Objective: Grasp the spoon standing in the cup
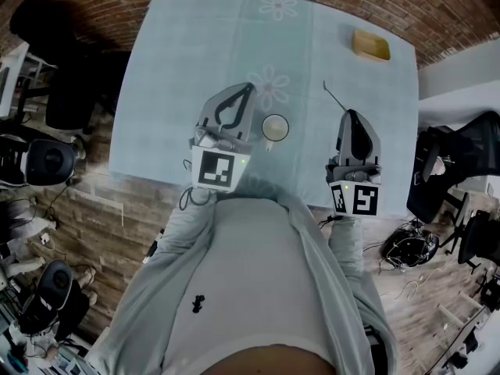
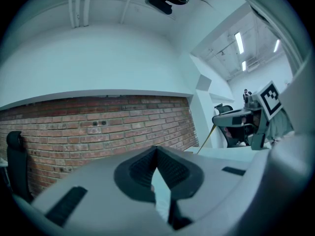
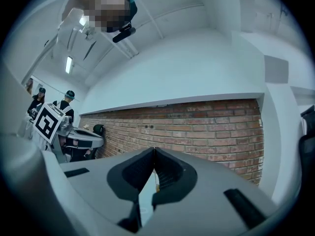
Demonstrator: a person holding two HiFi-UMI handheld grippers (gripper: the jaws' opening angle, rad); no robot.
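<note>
My right tool [image 1: 349, 114] pinches the thin, long-handled spoon [image 1: 334, 94], which is already out of the small white round cup [image 1: 274, 128] on the pale blue cloth-covered surface [image 1: 180, 53], so I judge the grasp done, while my left tool [image 1: 249, 87] is pressed together on nothing just beside that cup.

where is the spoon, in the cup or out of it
Out. The spoon juts from the tip of the shut right gripper, apart from the cup, whose mouth looks empty.
</note>
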